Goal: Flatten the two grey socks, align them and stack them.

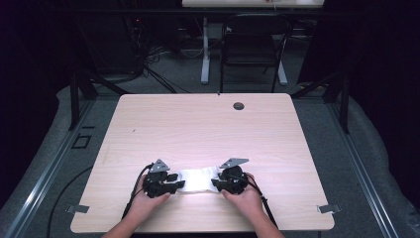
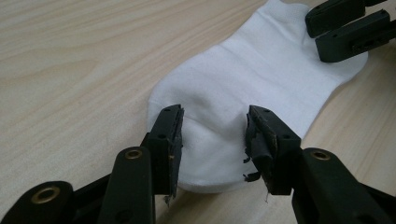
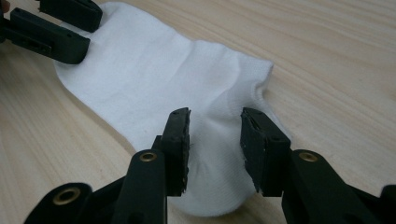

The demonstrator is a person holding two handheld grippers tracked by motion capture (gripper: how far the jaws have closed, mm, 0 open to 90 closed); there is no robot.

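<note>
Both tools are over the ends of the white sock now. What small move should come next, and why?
Probably lower and close both tools on the sock. It lies flat on the table, with the left tool open over one end and the right tool open over the other. The jaws straddle fabric but do not pinch it, so nothing is held yet.

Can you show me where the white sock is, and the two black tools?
sock (image 1: 197, 179), high view, its flat middle.
left tool (image 2: 214, 135), left gripper view, midway between its tips.
right tool (image 3: 215, 133), right gripper view, midway between its tips.

Soft knit sock (image 2: 261, 79) (matt wood table (image 2: 70, 70))
</note>
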